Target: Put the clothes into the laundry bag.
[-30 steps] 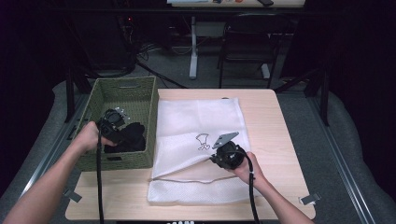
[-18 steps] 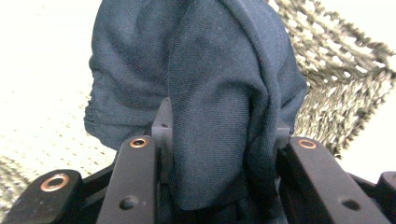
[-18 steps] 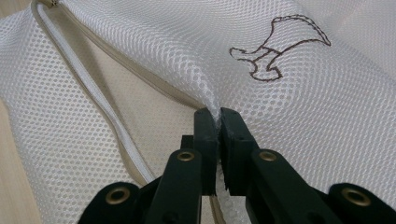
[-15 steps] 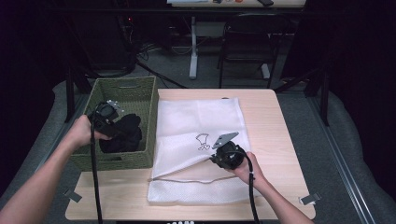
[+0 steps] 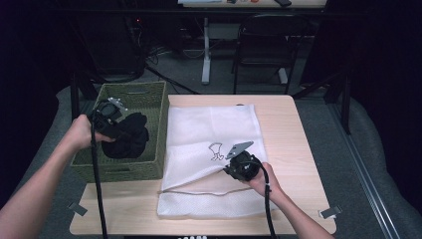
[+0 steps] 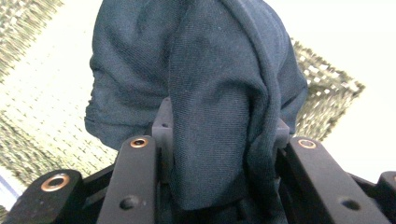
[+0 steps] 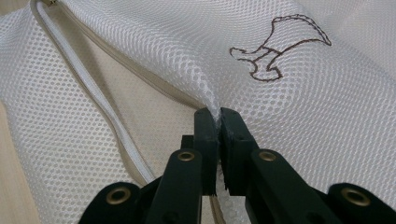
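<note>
A dark blue-black garment [image 5: 127,137] hangs bunched over the green woven basket [image 5: 133,94] at the table's left. My left gripper [image 5: 115,130] is shut on the garment [image 6: 205,93], whose cloth drapes between and over the black jaws. A white mesh laundry bag [image 5: 211,129] with a small embroidered outline lies flat on the table. My right gripper [image 5: 230,168] is shut on the upper layer of the mesh bag [image 7: 140,56] next to its zipper [image 7: 88,84], lifting that edge slightly off the lower layer.
The wooden table [image 5: 293,134] has bare strips to the right of the bag and along its front edge. A black chair [image 5: 263,45] and a white desk leg [image 5: 205,50] stand on the floor behind the table.
My left gripper has risen out of the basket with the dark garment, which now hangs higher above the basket floor. The right gripper has kept its place on the mesh bag.
</note>
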Tool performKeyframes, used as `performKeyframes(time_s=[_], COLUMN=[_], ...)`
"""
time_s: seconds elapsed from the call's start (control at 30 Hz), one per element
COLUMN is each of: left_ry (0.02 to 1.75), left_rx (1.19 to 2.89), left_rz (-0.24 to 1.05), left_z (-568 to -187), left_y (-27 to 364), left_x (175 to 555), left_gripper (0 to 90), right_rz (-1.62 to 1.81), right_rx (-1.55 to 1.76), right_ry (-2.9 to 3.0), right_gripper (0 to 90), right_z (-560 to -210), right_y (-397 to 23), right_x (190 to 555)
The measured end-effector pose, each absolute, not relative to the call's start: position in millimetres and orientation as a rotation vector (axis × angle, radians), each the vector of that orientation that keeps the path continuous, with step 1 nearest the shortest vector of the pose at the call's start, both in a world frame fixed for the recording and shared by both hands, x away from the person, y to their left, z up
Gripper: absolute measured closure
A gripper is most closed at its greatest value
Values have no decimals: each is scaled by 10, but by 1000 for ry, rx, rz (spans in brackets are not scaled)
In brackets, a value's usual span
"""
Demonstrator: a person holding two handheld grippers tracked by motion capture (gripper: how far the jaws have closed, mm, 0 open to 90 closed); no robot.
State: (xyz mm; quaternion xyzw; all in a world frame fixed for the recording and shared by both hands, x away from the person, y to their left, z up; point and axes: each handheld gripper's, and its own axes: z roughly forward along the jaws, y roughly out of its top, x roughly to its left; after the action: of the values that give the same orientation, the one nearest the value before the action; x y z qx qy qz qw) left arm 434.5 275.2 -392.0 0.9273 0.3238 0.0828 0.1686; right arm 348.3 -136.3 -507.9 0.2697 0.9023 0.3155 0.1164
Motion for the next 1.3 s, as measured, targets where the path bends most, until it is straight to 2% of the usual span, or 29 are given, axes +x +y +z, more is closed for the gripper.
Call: performKeyframes(time_s=[0.77,1.3], left_ry=[869,783], left_rx=[2589,2624], left_rz=[294,224], left_z=[-3301,-3125], left_y=[2683,2372], left_x=[4192,3970], left_gripper=[617,616], right_rz=[908,903], right_rx=[790,786], right_ry=[2638,2624], right_gripper=[867,871], right_z=[-5077,-5076], right_y=[-1351,-1338], right_x=[3479,3481])
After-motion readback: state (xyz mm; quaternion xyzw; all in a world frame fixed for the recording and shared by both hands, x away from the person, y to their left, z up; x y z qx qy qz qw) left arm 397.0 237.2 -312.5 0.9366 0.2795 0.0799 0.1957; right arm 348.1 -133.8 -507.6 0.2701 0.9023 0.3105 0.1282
